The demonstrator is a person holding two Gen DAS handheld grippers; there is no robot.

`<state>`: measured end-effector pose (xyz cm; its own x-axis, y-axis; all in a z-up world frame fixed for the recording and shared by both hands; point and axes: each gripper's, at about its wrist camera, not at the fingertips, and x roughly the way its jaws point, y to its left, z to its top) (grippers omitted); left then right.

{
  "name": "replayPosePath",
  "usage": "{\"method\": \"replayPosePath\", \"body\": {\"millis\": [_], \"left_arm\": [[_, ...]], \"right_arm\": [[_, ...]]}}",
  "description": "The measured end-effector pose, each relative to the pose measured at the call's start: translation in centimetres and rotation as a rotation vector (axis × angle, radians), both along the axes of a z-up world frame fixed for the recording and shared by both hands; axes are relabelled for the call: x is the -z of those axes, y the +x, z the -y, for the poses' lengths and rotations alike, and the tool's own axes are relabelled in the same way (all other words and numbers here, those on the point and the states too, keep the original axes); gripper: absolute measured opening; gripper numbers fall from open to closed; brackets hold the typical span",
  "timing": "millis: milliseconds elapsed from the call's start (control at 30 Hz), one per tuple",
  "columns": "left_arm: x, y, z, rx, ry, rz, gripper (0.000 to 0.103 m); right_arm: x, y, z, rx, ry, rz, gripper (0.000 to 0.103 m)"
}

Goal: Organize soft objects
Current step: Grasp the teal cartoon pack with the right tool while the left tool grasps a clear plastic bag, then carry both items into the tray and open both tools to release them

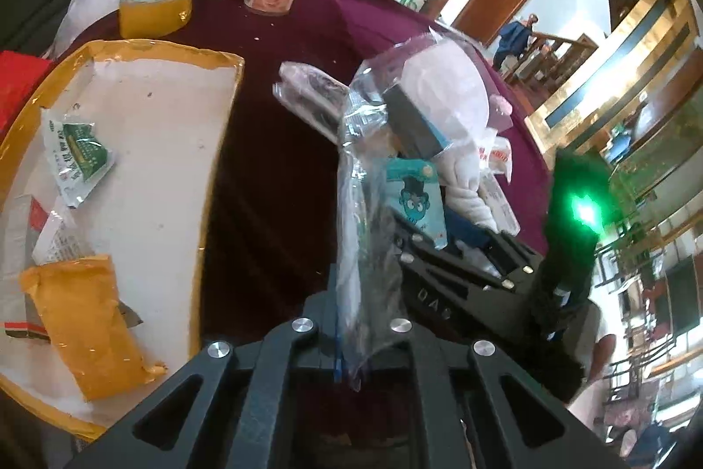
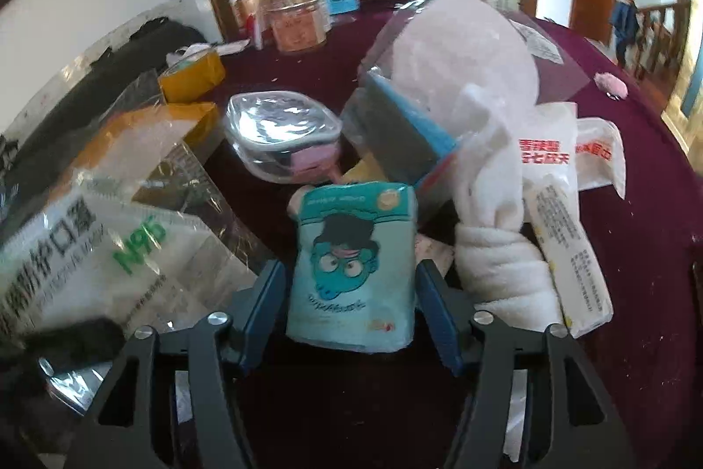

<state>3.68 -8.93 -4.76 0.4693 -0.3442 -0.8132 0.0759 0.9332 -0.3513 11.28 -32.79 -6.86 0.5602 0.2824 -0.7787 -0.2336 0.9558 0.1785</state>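
Round bench (image 2: 637,249) under a dark red cloth. White tray (image 1: 167,126) with a yellow rim at its left side, small packets inside. Left gripper (image 1: 347,354), jaws clenched on a clear plastic bag (image 1: 364,249). Right gripper (image 2: 349,319), jaws released, either side of a blue tissue pack (image 2: 351,262), beside a rolled white towel (image 2: 496,262).

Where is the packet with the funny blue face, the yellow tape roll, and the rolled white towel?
blue-face packet (image 2: 351,271): right wrist view, printed front.
yellow tape roll (image 1: 156,9): left wrist view, outer side.
rolled white towel (image 2: 501,271): right wrist view, rolled middle.
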Motion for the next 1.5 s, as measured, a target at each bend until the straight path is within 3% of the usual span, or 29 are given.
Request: {"method": "replayPosePath", "body": {"millis": [200,400,733,933,1200,1400,1500], "left_arm": [[-1.1,-0.9,-1.5,-0.019,-0.058,0.029,0.003],[-1.4,-1.2,-2.8,-0.036,-0.106,0.031,0.003],[-5.3,-2.0,-9.2,-0.068,-0.324,0.082,0.002],[-6.8,-0.4,-14.7,-0.170,-0.328,0.098,0.002],[-3.7,4.3,-19.2,-0.240,-0.347,0.006,0.002],[-1.4,6.6,-20.8,-0.244,-0.348,-0.048,0.002],[-0.4,7.9,-21.1,-0.255,-0.311,-0.090,0.002]], "right_arm": [[0.1,-0.4,-0.7,-0.031,-0.077,0.020,0.053],[0.3,-0.3,-0.9,-0.036,-0.109,0.029,0.036],[-1.6,-2.3,1.3,-0.027,0.051,0.169,0.035],[-2.5,-3.0,0.8,-0.017,0.112,0.181,0.035],[-5.5,-3.7,-6.0,-0.225,0.228,0.168,0.035],[-5.4,-0.9,-11.0,-0.285,0.218,0.104,0.035],[-4.7,0.8,-12.6,-0.298,0.225,0.057,0.035]]}}
